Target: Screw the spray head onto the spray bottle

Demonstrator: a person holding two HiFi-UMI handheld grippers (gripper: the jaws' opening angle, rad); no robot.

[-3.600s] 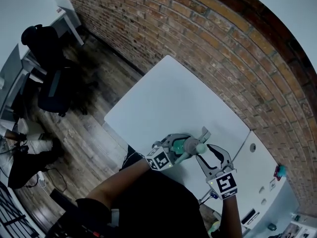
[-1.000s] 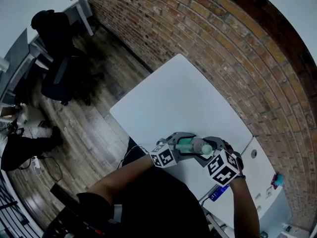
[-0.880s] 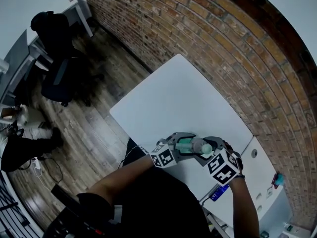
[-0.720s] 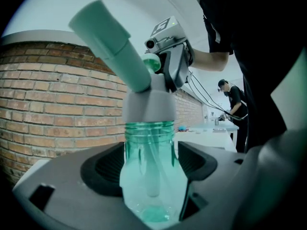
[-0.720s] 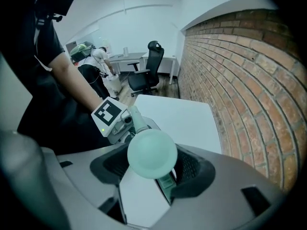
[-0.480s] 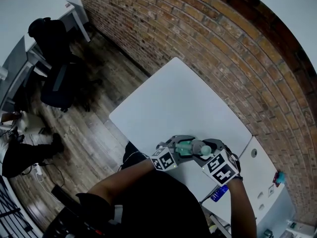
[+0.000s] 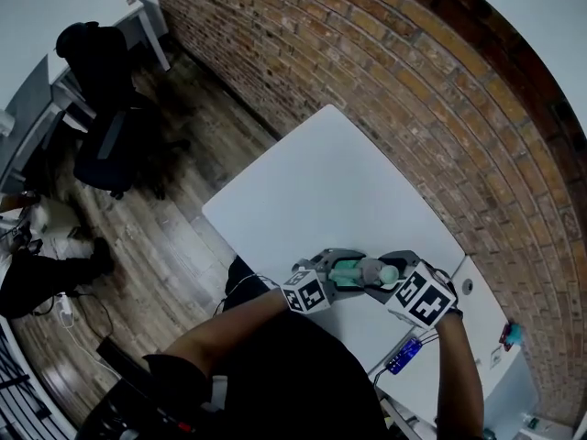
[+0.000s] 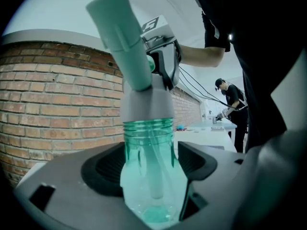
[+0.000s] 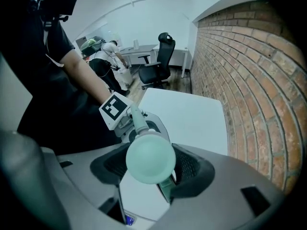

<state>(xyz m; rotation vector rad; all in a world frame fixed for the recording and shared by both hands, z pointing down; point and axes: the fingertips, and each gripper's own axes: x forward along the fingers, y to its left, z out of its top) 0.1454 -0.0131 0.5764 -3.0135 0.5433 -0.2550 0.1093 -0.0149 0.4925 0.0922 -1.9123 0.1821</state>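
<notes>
A clear green spray bottle point(image 8: 148, 176) lies level above the white table point(image 7: 321, 191), and my left gripper point(image 8: 148, 166) is shut on its body. In the head view the left gripper point(image 7: 332, 266) holds the bottle point(image 7: 344, 270) from the left. The spray head point(image 8: 125, 42), pale green with a grey collar point(image 8: 146, 102), sits on the bottle's neck. My right gripper point(image 9: 151, 164) is shut on the spray head point(image 9: 150, 158), end-on to its camera. From above, the right gripper point(image 7: 390, 278) meets the left over the table's near edge.
A brick wall point(image 7: 413, 90) runs along the table's far side. A second white table point(image 7: 440, 383) with a small blue item point(image 7: 404, 356) stands at the right. A black office chair point(image 7: 105, 145) stands on the wooden floor at the left. A person point(image 8: 229, 97) works in the background.
3.6 s ago the right gripper stood open beside the spray head; now it is shut on it. Over the last second its marker cube has turned and shifted slightly right.
</notes>
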